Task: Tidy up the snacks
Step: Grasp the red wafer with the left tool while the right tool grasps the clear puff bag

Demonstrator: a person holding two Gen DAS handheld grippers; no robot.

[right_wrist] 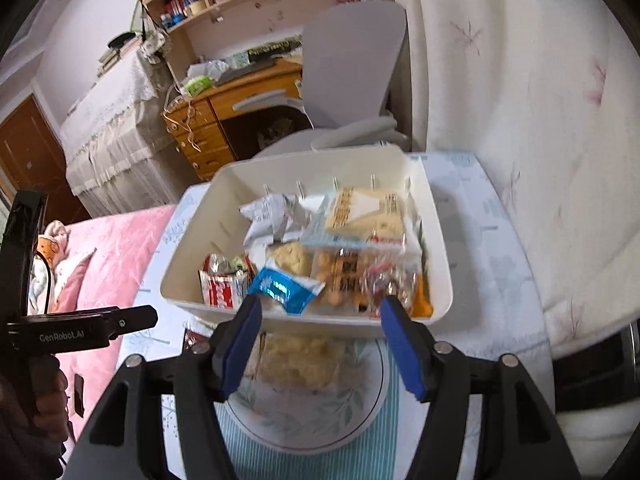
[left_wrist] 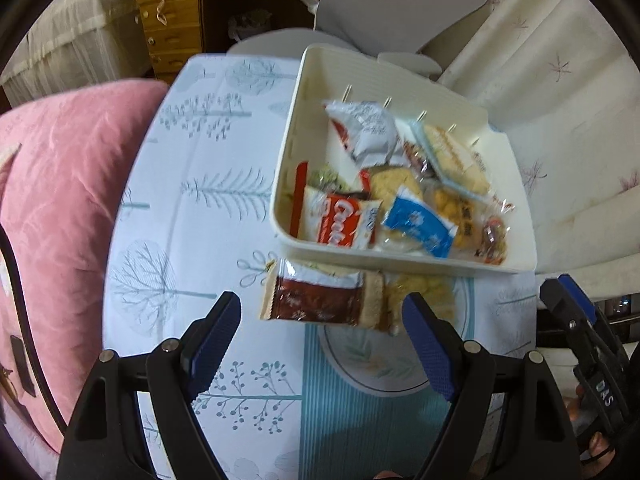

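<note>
A cream plastic bin (left_wrist: 400, 258) stands on the tree-print tablecloth (left_wrist: 192, 208) and holds several wrapped snacks, among them a red cookie pack (left_wrist: 340, 222) and a blue packet (left_wrist: 420, 226). In front of it a brown snack packet (left_wrist: 316, 300) and a bag of yellow puffs (left_wrist: 424, 292) lie on a plate (left_wrist: 380, 376). My left gripper (left_wrist: 322, 304) is open over the brown packet, its pads clear of it. My right gripper (right_wrist: 320, 308) is open at the front wall of the bin (right_wrist: 192, 240), nothing between its fingers. The yellow puffs (right_wrist: 296, 360) lie just below it on the plate (right_wrist: 320, 420).
A teal striped placemat (left_wrist: 360, 432) lies under the plate. A pink quilt (left_wrist: 60, 200) borders the table on the left. A grey chair (right_wrist: 352, 68) and a wooden desk (right_wrist: 224, 120) stand behind the bin. White floral fabric (right_wrist: 520, 160) hangs along the right.
</note>
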